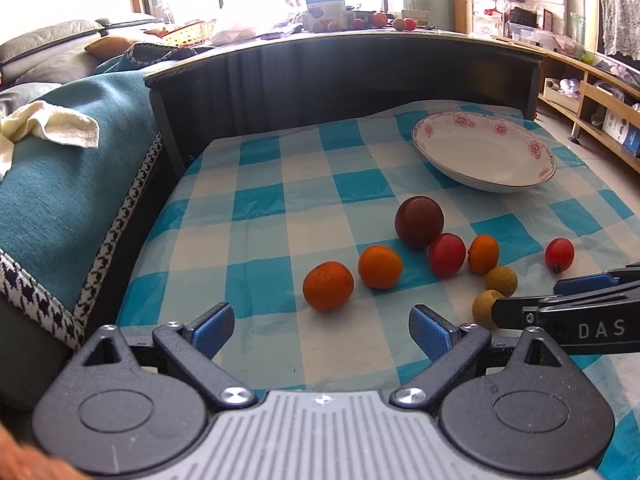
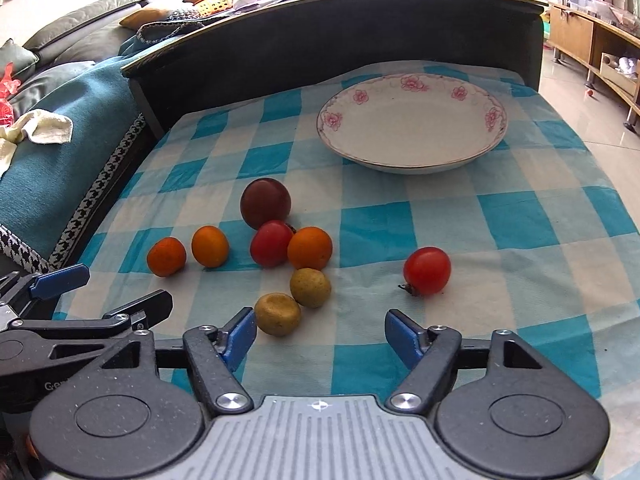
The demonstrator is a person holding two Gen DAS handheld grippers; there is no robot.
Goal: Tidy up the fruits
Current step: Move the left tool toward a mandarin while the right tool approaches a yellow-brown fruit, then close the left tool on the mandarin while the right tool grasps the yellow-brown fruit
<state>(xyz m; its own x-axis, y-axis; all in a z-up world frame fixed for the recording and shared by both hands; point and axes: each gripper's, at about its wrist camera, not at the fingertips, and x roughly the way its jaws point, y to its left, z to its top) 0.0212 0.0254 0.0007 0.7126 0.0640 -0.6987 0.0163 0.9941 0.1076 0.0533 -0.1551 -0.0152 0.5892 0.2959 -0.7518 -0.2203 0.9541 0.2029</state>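
Hovering left gripper [image 1: 321, 326], jaws apart

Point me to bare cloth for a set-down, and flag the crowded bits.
Free: the checked cloth between the plate and the lone red tomato, and its left strip beside the sofa throw. Crowded: the cluster around the dark plum, down to the tan fruit.

- left wrist view looks low and forward from the near left, close to the tabletop [image 1: 260, 216].
- right wrist view looks from the near right, equally close.
- both share the fruits and the plate [image 1: 484, 152] [image 2: 412, 128].
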